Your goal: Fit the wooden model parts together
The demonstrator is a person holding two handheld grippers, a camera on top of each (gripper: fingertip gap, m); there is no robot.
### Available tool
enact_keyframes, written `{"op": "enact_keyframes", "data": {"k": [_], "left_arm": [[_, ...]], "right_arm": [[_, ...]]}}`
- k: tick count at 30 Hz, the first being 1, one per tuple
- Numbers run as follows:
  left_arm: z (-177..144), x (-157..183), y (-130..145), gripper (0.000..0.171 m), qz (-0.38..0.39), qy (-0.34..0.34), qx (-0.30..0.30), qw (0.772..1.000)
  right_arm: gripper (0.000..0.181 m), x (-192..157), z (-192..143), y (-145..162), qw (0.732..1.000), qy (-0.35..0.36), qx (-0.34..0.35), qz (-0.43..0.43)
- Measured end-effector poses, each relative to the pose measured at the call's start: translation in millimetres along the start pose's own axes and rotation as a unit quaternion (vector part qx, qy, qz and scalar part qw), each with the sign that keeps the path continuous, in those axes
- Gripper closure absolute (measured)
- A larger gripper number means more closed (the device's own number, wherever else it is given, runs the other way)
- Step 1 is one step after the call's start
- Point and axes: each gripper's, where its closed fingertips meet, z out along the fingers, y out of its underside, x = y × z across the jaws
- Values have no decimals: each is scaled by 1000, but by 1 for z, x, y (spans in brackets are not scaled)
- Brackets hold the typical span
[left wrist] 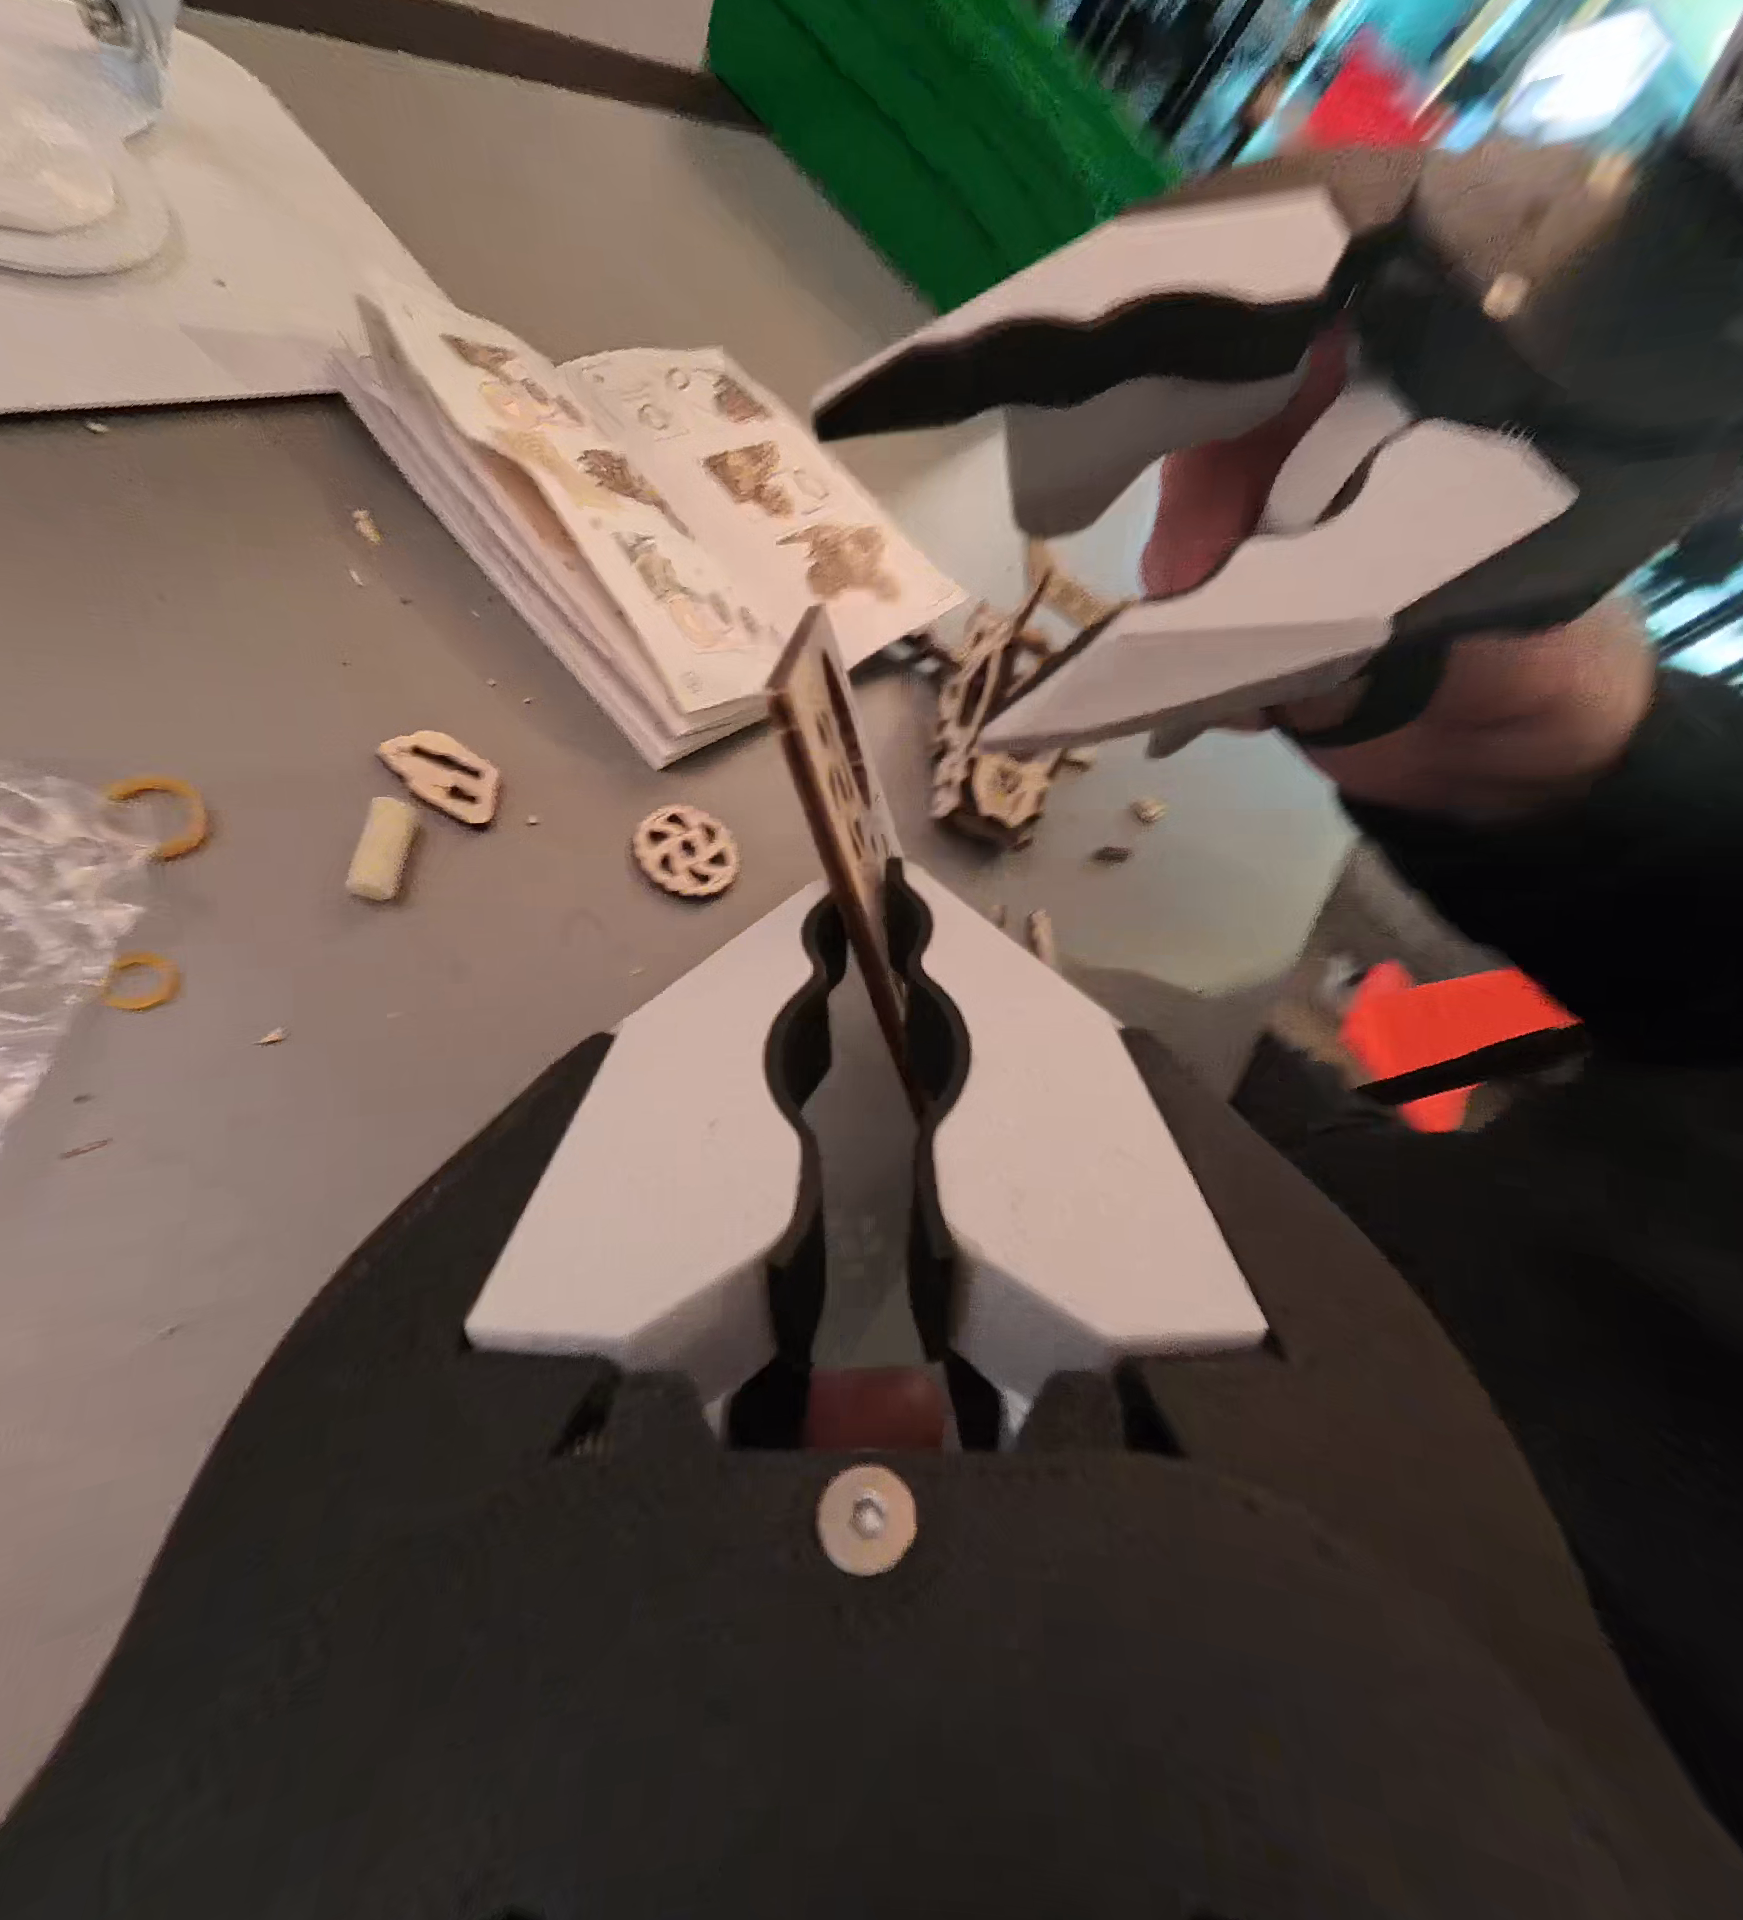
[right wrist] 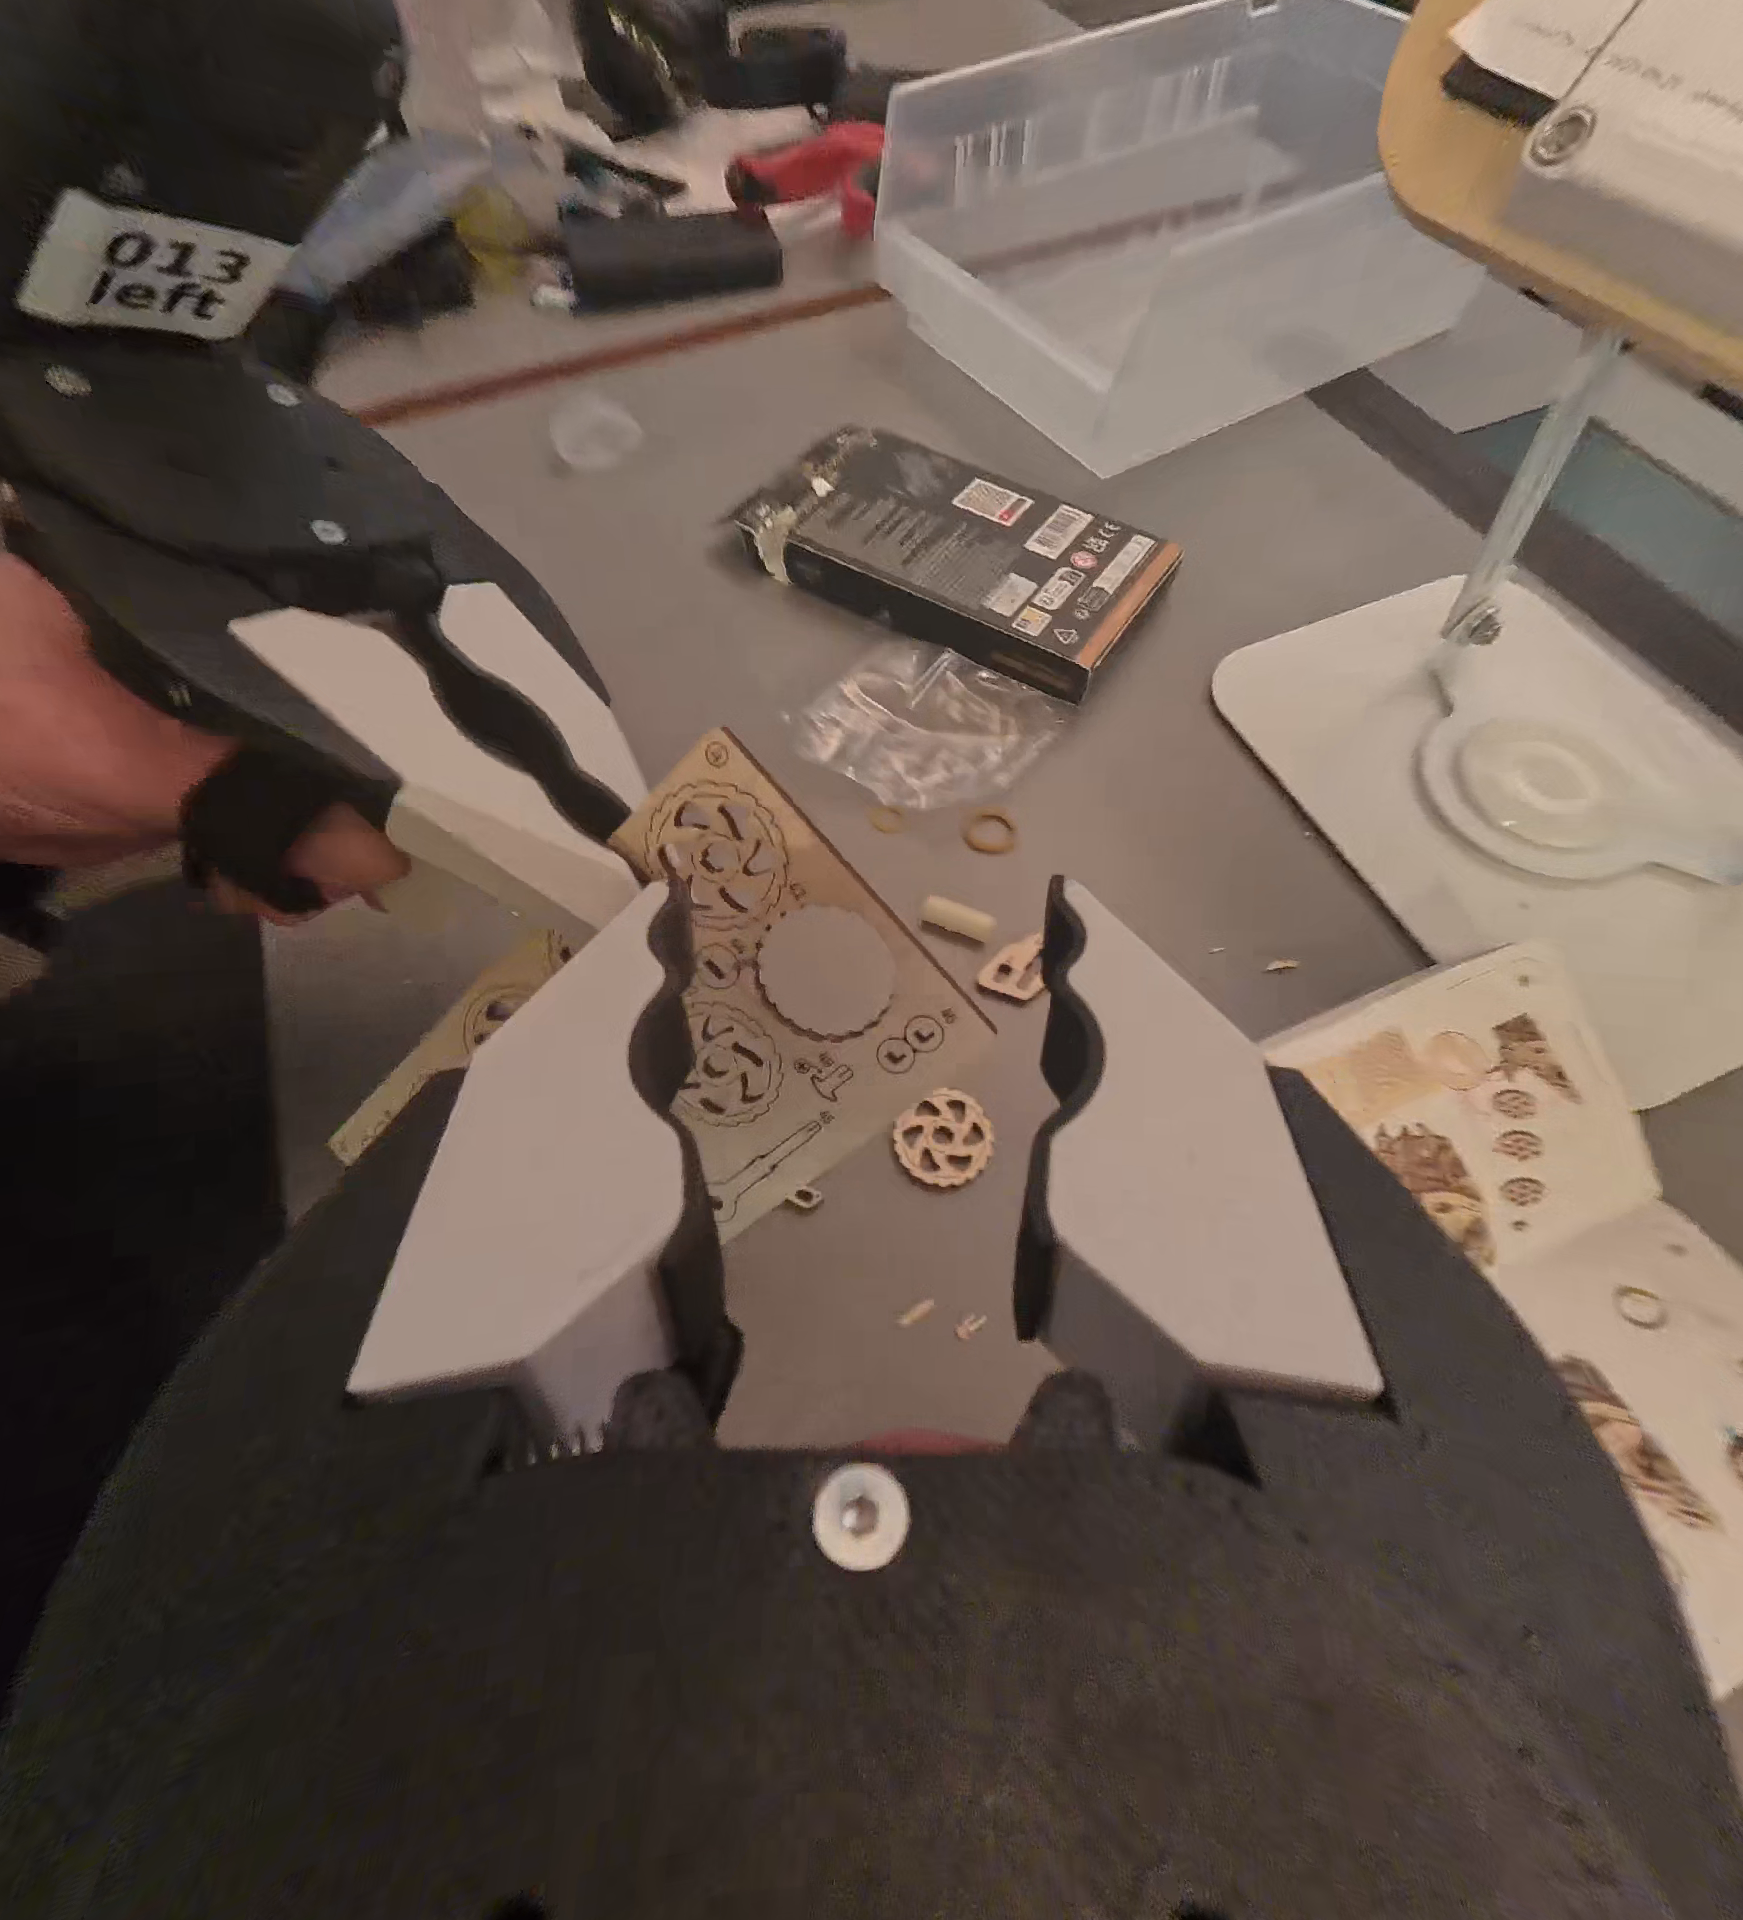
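The left tool (left wrist: 862, 914) clamps the wooden sheet (right wrist: 794, 997) on edge above the counter (left wrist: 223, 644); the right tool (right wrist: 862, 914) hangs wide, empty. It should press each part out squarely, supporting the sheet near it

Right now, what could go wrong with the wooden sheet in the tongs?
1. The left tongs pinch the thin wooden sheet by one edge only, so it might twist or slip.
2. The right tongs hang open close to the sheet; a bump could snap its cut-out parts.
3. The loose gear and tiny bits lie on the table underneath and could get knocked away.
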Motion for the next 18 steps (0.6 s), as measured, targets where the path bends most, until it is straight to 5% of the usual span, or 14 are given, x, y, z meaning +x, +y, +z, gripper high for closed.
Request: {"op": "enact_keyframes", "data": {"k": [4, 7, 18], "left_arm": [[-8, -4, -11, 165, 119, -118, -55, 984], [-8, 0, -17, 166, 142, -133, -68, 979], [-7, 12, -17, 167, 182, -84, -60, 978]], "right_arm": [[123, 2, -10, -10, 998, -35, 52, 33], [125, -7, -13, -15, 995, -69, 64, 26], [124, -27, -3, -25, 987, -142, 74, 1]]}}
